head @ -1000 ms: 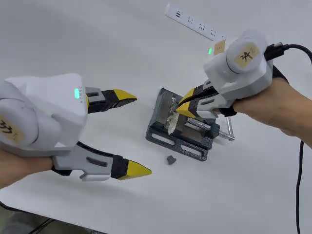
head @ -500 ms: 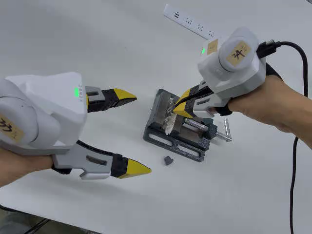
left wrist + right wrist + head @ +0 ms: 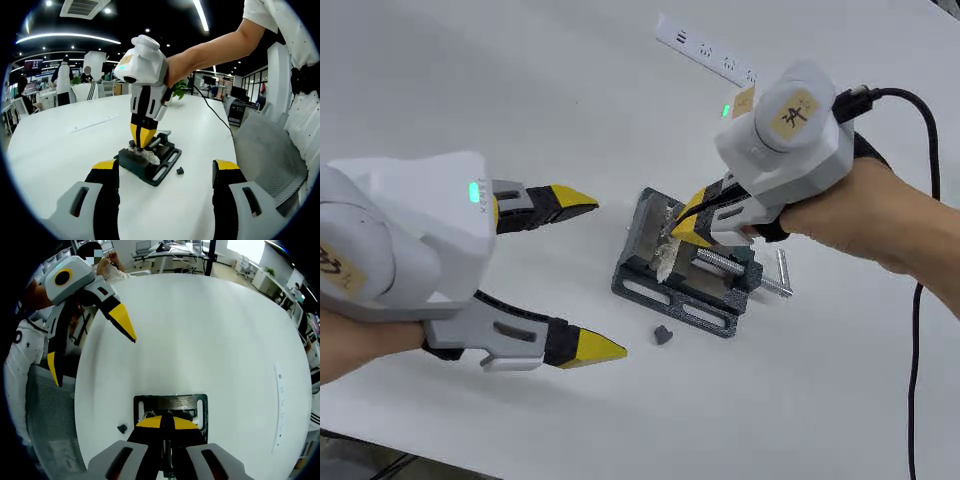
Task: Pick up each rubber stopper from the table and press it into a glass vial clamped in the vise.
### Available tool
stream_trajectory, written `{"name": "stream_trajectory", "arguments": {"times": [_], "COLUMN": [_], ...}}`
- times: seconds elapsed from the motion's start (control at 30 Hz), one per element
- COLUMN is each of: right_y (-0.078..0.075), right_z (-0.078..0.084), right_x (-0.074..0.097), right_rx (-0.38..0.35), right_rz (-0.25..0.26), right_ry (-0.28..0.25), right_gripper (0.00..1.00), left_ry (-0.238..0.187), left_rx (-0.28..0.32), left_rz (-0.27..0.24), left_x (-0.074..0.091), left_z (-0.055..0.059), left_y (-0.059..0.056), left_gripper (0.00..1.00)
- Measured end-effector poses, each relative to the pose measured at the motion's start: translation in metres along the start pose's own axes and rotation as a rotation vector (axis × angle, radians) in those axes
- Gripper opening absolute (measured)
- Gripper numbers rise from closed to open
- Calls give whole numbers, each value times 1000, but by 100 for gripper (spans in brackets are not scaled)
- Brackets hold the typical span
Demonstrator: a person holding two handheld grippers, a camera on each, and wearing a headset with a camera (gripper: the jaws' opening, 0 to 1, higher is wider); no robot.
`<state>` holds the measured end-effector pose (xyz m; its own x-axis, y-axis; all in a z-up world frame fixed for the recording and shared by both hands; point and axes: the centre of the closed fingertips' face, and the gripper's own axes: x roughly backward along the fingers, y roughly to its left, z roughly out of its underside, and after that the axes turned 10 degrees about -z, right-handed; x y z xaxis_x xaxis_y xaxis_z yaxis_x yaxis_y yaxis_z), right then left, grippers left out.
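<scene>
So, stopper [image 3: 663,334] lies beside the vise [image 3: 652,288], nearer the open left tool [image 3: 607,277].
Right tool [image 3: 682,232] is pinched shut over the vise.

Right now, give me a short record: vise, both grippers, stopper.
vise: on table, vial clamped in it
left gripper: open, hovers left of vise
right gripper: jaws together, tips down at vial; contents hidden
stopper: loose on table, near vise base, not touching
power strip: far side of table
</scene>
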<state>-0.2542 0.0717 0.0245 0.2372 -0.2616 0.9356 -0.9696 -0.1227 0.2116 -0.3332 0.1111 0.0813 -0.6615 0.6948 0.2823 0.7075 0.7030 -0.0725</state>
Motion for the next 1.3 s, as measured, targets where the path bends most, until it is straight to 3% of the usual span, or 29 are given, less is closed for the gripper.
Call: {"name": "stream_trajectory", "arguments": {"times": [0.57,0.73,1.3], "right_y": [-2,1,0], "right_z": [-1,-2,-1], "right_x": [-2,-2,0], "right_rx": [34,66,28], "right_rz": [19,37,49], "right_ry": [36,70,-28], "right_gripper": [0,0,2], "left_ry": [-4,-4,6], "left_rx": [-3,-2,-25], "left_rz": [-5,-6,-4], "left_x": [1,0,4], "left_z": [-1,-2,-7], "left_y": [0,0,-2], "left_gripper": [73,73,73]}}
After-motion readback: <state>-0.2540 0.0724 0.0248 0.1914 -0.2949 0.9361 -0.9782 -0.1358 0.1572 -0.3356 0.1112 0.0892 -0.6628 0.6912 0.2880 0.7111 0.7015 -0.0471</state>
